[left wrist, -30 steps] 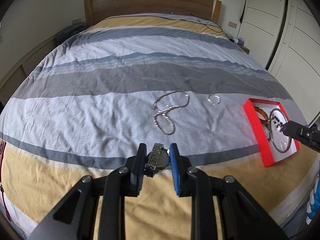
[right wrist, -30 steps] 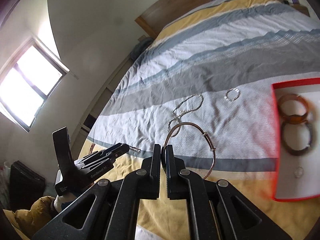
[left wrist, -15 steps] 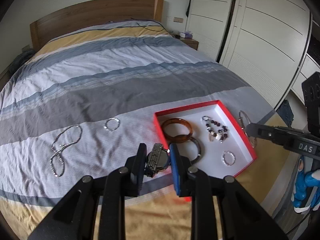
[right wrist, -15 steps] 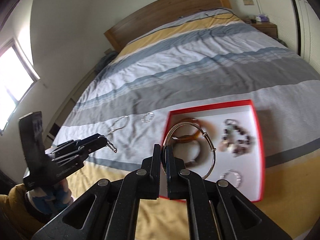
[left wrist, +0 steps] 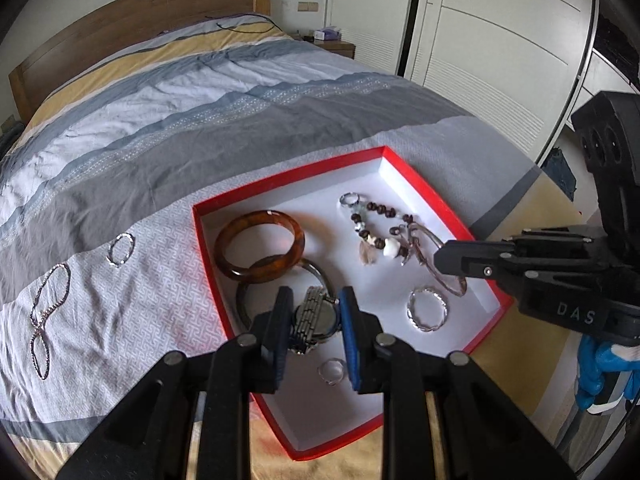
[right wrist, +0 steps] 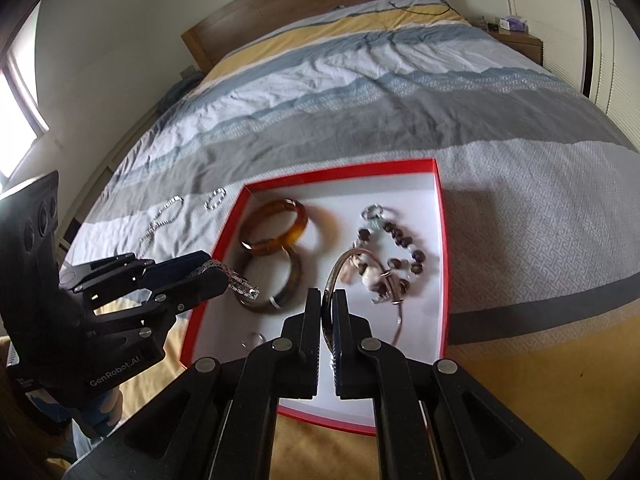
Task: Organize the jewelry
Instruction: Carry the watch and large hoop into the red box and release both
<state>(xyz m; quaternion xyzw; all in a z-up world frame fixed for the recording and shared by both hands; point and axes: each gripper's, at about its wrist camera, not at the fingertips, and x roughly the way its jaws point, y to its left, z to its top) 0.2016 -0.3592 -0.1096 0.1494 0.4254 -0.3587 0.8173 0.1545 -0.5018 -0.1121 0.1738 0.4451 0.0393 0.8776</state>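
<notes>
Striped bedding (left wrist: 168, 136) carries the red box (left wrist: 424, 184) near its foot edge. My left gripper (left wrist: 314, 320) is clamped on a watch (left wrist: 314, 314) over the box's near-left corner; the pads hide its sides. My right gripper (right wrist: 329, 312) is pinched on a thin bangle (right wrist: 340, 266), its far arc lost among the beads (right wrist: 400, 240). Outside the box's left edge lie a chain (left wrist: 48, 312) and ring bracelet (left wrist: 121, 249).
</notes>
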